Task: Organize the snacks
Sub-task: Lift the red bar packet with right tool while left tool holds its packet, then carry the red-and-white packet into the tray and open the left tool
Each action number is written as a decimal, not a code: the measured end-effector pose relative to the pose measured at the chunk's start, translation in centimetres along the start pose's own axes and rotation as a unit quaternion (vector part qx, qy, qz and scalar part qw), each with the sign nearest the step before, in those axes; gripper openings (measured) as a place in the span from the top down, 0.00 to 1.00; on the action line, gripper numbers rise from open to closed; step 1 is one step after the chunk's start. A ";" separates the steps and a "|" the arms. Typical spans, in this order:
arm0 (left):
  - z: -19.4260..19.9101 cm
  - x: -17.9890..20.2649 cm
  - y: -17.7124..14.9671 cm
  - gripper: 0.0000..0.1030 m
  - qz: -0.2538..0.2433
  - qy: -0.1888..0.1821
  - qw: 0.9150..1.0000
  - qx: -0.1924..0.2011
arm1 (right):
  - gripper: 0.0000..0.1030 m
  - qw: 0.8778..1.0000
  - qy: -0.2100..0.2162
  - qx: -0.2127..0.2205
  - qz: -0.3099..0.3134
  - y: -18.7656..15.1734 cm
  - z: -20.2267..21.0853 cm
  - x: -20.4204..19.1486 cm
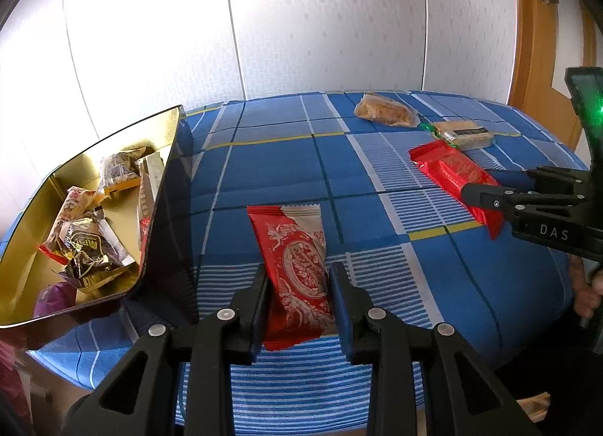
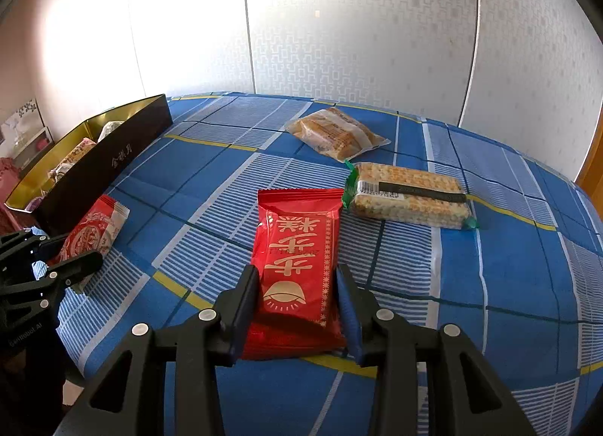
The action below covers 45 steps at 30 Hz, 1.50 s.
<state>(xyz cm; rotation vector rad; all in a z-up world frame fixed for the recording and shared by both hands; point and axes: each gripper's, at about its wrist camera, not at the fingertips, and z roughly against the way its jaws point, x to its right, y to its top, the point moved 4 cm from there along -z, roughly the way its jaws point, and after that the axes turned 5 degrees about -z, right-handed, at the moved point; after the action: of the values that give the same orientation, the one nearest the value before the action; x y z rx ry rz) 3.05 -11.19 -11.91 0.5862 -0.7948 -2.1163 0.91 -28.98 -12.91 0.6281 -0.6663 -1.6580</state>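
A red-and-white snack packet [image 1: 297, 266] lies on the blue checked cloth, between the fingers of my left gripper [image 1: 299, 277], whose jaws straddle it and touch or nearly touch its sides. It also shows in the right wrist view [image 2: 90, 236]. A shiny red packet with gold characters [image 2: 299, 266] lies between the fingers of my right gripper [image 2: 297, 281], which closely flank it on the cloth. It also shows in the left wrist view [image 1: 454, 172]. A black box with a gold inside [image 1: 166, 187] stands at the left and holds several wrapped snacks.
A clear bag of golden pastry [image 2: 335, 132] and a clear pack of crackers with green ends [image 2: 410, 196] lie farther back on the cloth. A white patterned wall stands behind. A wooden door [image 1: 542, 43] is at the far right.
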 end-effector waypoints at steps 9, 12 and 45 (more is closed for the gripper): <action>0.0 0.0 0.0 0.69 -0.003 0.003 1.000 -0.004 | 0.60 1.000 -0.006 0.002 0.004 0.0 0.0 -0.1; 0.0 0.0 0.0 0.69 -0.002 0.003 1.000 -0.005 | 0.60 1.000 -0.008 0.003 0.007 -0.1 0.0 -0.2; 5.0 -0.3 2.2 0.71 0.025 -0.035 0.999 0.005 | 0.60 1.000 -0.009 0.004 0.009 -0.1 -0.1 -0.2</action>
<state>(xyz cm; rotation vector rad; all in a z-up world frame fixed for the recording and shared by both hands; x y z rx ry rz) 1.14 -10.36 -6.86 0.4936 -0.8504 -2.0973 0.95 -28.75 -12.97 0.6124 -0.6892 -1.6464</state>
